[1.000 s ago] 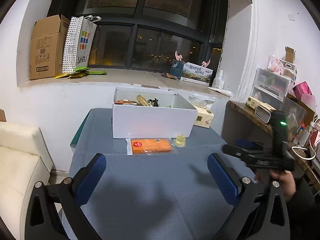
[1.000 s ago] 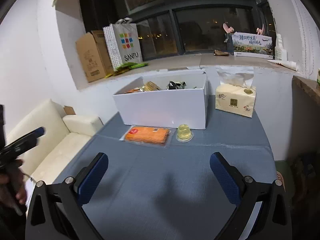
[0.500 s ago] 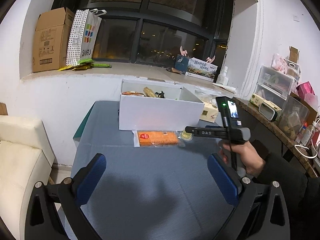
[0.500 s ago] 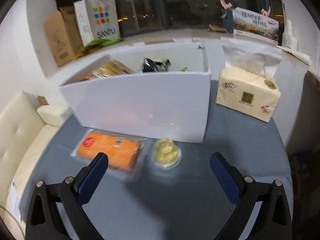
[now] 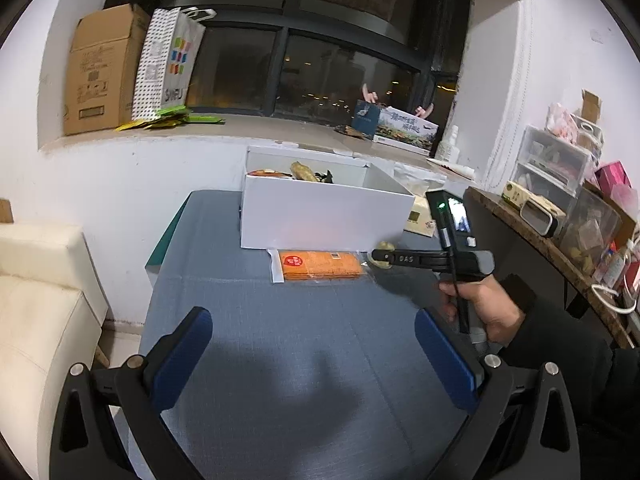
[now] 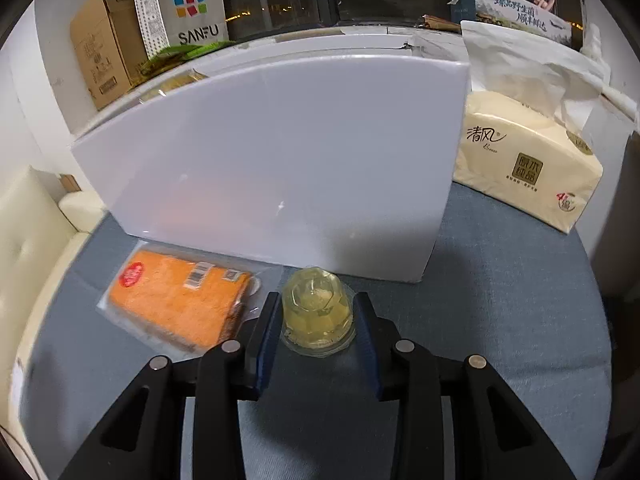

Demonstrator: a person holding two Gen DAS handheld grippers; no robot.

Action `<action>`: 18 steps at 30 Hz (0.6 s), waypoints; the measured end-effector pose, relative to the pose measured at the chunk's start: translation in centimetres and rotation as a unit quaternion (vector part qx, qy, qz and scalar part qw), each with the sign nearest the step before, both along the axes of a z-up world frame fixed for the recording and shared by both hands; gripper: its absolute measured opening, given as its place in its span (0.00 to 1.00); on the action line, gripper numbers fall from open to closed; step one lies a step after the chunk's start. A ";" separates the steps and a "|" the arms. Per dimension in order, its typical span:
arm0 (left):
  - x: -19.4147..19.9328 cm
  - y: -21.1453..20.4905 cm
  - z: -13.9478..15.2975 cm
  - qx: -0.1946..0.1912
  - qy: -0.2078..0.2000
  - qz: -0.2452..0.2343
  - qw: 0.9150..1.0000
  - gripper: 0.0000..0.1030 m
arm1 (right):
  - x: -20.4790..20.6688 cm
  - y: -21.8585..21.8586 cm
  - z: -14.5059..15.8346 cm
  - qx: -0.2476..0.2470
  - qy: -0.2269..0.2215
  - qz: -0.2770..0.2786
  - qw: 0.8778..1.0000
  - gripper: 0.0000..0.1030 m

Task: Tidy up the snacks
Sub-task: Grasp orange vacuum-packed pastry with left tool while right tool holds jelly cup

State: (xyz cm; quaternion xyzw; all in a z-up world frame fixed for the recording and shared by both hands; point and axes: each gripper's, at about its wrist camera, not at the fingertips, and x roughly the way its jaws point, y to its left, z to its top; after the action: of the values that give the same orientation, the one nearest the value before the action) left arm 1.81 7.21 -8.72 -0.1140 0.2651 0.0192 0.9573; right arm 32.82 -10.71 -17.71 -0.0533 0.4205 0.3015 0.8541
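Below both grippers lies the table [image 5: 280,344], covered by a grey-blue cloth. Left of it stands a cream sofa [image 5: 36,304], and behind it a window sill carries a brown cardboard box [image 5: 100,72] and a dotted paper bag [image 6: 180,8].

At the far side of the table stands the white box [image 6: 272,160], open on top, with some snack packets visible inside from the left wrist view. To its right, on the cloth, is a yellow tissue pack [image 6: 528,168], near the box but apart from it.

Just in front of the box wall lies the orange snack packet [image 6: 180,304], flat in its clear wrapper. Just beside its right end stands the jelly cup [image 6: 318,312], a small clear cup with yellow content, also close to the box wall.

The right gripper [image 6: 318,334] is held by a hand [image 5: 484,308] in a dark sleeve and points down to the cup. Its jaws have just been closing, and now the blue pads stand against both sides of the jelly cup, pinching it while it is on the cloth.

The left gripper [image 5: 320,356] hovers over the bare near part of the table, its jaws spread wide with nothing between them.
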 end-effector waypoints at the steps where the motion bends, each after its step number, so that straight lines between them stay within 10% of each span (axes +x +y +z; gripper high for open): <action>1: 0.4 -0.1 0.0 0.008 0.000 -0.010 1.000 1.00 | -0.4 -0.4 0.4 0.008 -0.003 0.000 1.000 0.37; 7: 5.8 -0.4 -1.2 0.071 0.029 -0.130 0.988 1.00 | -3.4 -3.1 3.5 0.056 -0.022 0.019 0.998 0.37; 18: 20.9 -1.0 -5.3 0.153 0.120 -0.287 0.938 1.00 | -9.8 -8.7 9.4 0.119 -0.070 0.066 0.988 0.38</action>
State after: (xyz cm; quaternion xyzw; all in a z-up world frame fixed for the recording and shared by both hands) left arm 22.70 6.25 -14.05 0.1175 0.3933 -0.2026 0.8891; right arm 23.04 -19.36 -8.27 -0.0002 0.3163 0.4005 0.8600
